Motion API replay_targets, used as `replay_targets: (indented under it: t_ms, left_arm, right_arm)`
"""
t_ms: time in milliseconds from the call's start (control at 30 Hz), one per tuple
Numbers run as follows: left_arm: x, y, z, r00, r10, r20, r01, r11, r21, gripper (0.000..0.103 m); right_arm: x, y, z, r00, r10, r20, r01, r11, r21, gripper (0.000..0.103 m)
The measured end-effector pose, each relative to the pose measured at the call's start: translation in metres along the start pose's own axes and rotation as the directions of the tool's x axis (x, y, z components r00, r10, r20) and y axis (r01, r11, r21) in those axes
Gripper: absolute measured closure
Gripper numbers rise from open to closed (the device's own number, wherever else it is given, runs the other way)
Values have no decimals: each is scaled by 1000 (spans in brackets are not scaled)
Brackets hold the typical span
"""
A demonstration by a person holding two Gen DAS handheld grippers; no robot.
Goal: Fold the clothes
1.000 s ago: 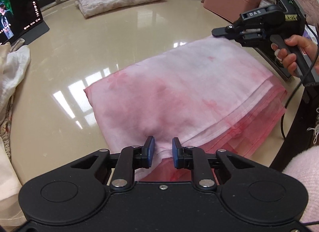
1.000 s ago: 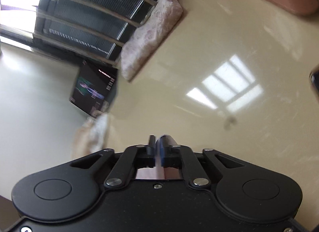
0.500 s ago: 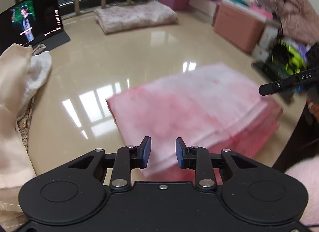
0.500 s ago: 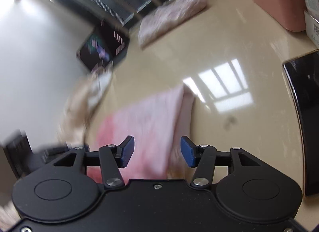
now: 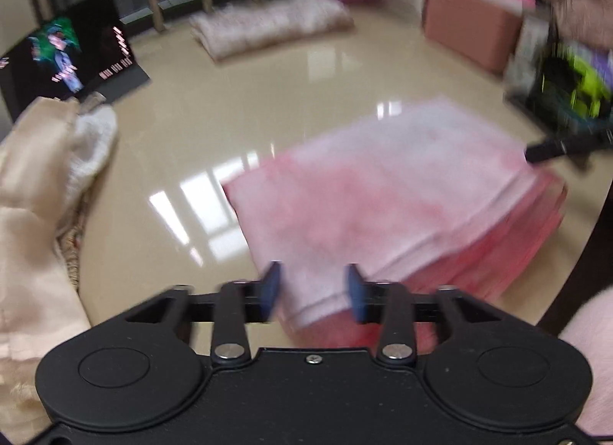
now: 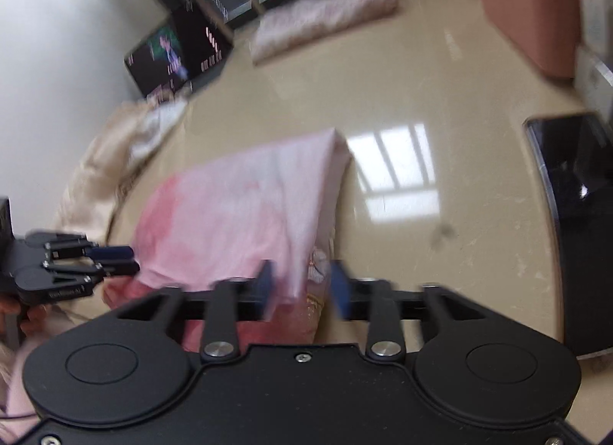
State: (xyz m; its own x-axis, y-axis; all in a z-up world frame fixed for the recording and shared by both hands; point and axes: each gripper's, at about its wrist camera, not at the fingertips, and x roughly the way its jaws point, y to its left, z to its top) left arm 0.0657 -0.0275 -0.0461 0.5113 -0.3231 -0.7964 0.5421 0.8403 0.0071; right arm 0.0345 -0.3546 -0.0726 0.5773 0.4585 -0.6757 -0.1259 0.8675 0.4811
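Left hand-held gripper [image 5: 312, 293] and right hand-held gripper [image 6: 301, 288] hover over the folded pink cloth [image 5: 387, 196] on the bench [image 5: 161, 161]; both jaws are opening, half-spread, gripping nothing

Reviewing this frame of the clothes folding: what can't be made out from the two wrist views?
- Pink cloth, near edge: hidden behind each claw body in both views.
- Whether the left claw or right claw, both opening, touches fabric: motion blur.
- Tablet screen content: blurred, too small.
- Beige garment: cut off at the left view's edge.
- Dark object: cut off at the right view's edge.
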Motion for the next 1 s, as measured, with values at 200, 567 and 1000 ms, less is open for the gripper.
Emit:
replay_targets:
  t_ms: [200,567,1000]
  left_arm:
    - [-63,-3,-6,984,18,177,13,986,-169,0]
    - [-70,-32,-45,992,60,114,-11,922,-387,0]
    - [-62,-18,-51,997,36,69,1,879,-476,0]
  right_arm:
    - [-53,67,-10,994,34,107,-18,989,-149,0]
    - [-31,152,-67,989,-140,38,145,968,-205,1]
    - [-27,145,-69,973,-227,38,230,965,-129,8]
